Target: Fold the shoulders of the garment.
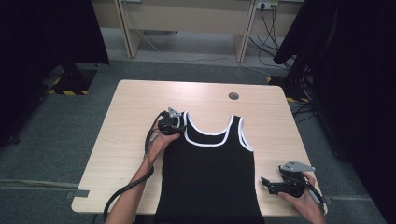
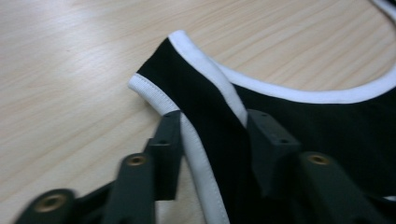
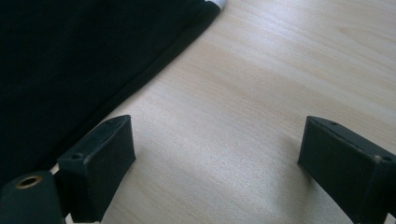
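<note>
On the counter (image 1: pixel 121 140), a black tank top (image 1: pixel 210 177) lay flat; L gripper (image 2: pixel 212 126) jaws straddled its shoulder strap (image 2: pixel 187 93), apparently pinching. R gripper (image 3: pixel 215 154), jaws spread, waited nearby. Next: lifting strap to fold.

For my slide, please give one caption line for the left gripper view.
Left claw straddling the white-trimmed shoulder strap of a black tank top on a wooden table.

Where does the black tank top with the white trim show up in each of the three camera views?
High view: the tank top lies centre, running off the near table edge.
Left gripper view: its white-trimmed shoulder strap sits centre, between the jaws.
Right gripper view: its black side edge fills the upper left.
Shared landmark: the pale wooden table.
</note>
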`<state>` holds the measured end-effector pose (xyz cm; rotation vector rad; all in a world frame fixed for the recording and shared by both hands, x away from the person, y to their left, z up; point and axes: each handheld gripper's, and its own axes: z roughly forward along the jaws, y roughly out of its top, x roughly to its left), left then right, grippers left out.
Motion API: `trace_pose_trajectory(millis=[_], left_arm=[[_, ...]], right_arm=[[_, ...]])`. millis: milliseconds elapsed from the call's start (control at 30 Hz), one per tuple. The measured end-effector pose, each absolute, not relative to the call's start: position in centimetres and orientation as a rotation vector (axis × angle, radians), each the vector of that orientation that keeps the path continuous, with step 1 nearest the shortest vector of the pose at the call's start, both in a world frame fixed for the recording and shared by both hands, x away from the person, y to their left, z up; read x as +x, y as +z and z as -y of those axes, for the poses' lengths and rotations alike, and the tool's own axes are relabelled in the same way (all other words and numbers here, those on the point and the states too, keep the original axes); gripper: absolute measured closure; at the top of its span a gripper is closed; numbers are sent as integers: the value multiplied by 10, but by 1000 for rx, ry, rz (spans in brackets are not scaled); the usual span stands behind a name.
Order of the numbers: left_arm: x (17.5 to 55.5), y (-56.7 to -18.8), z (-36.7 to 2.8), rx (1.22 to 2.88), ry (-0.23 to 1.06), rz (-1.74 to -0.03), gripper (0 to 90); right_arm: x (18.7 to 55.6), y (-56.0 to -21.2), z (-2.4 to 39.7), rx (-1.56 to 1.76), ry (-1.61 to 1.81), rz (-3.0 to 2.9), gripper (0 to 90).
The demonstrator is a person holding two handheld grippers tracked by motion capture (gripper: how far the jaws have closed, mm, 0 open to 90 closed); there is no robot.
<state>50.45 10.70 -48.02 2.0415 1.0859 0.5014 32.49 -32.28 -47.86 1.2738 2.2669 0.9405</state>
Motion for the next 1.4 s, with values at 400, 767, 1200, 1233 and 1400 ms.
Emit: trace_pose_trajectory(millis=[400, 767, 1200, 1233, 1400], left_arm=[[505, -477, -101, 2058, 475, -1091, 829], [497, -455, -102, 2028, 464, -1056, 842], [472, -418, -103, 2004, 392, -983, 840], [468, -415, -103, 2005, 392, -970, 840], [443, -407, -100, 2023, 381, -891, 837]], right_arm=[[325, -479, 323, 1274, 941, -2267, 109], [325, -479, 323, 1269, 942, -2270, 109], [325, -479, 323, 1268, 942, -2271, 109], [325, -479, 323, 1268, 942, -2271, 109], [325, -479, 323, 1268, 942, -2271, 110]])
